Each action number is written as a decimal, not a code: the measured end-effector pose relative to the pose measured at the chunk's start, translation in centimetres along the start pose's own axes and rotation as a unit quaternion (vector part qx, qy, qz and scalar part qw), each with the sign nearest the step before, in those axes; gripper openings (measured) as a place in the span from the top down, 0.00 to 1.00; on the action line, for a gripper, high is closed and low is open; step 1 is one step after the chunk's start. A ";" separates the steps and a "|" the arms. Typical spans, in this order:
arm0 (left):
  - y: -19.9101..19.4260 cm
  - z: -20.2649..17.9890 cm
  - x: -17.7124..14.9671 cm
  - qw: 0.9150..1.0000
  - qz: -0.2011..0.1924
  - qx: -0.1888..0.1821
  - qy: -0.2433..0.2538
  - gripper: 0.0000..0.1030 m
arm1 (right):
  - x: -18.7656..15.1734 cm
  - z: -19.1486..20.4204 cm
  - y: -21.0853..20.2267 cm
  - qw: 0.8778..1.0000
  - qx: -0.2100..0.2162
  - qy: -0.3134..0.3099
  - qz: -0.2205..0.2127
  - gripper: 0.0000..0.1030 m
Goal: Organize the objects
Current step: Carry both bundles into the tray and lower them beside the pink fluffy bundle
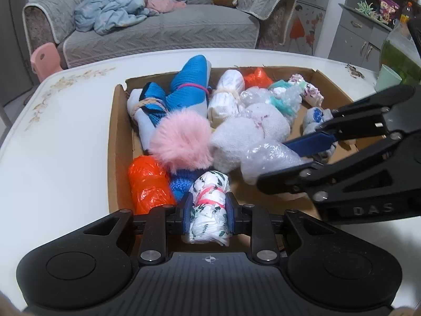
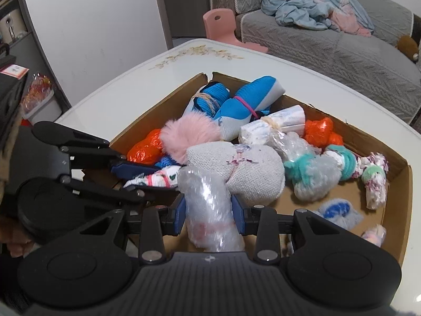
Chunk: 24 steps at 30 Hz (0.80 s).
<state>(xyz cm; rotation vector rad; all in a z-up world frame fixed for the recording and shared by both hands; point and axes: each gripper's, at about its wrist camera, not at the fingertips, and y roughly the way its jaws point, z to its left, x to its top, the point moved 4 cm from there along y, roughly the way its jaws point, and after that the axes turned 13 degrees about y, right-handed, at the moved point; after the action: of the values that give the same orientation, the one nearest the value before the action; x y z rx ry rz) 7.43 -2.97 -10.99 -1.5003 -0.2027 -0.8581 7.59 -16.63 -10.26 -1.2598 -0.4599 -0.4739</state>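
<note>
A shallow cardboard box [image 1: 115,121] [image 2: 402,184] on a white table holds several tied bundles. My left gripper [image 1: 208,208] is shut on a white leaf-print bundle [image 1: 209,210] tied with a pink band, at the box's near edge; it also shows in the right wrist view [image 2: 158,179]. My right gripper [image 2: 209,210] is shut on a clear bubble-wrap bundle [image 2: 210,210] over the box's near side; in the left wrist view this bundle [image 1: 265,158] sits at the blue fingertips of the right gripper [image 1: 297,155].
In the box lie blue knit rolls [image 1: 184,89], a pink fluffy ball [image 1: 181,142], an orange bag [image 1: 147,184], a grey-white knit bundle [image 2: 252,168] and several small bundles. A grey sofa [image 1: 163,29] stands beyond the table. A green cup [image 1: 388,77] is at the right.
</note>
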 end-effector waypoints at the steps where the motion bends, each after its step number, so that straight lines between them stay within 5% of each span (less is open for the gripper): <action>1: 0.1 -0.1 -0.1 1.000 0.000 0.003 0.001 0.69 | 0.0 0.1 0.1 1.000 -0.001 -0.001 0.002 0.67; 24: -0.4 -1.6 0.1 0.999 -0.009 0.018 0.032 0.69 | 0.0 0.4 -0.2 1.000 -0.002 -0.003 0.004 0.67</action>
<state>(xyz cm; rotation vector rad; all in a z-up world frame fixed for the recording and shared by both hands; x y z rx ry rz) 6.59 -4.40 -10.78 -1.4375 -0.1836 -0.9097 7.42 -16.30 -9.98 -1.2660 -0.4585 -0.4643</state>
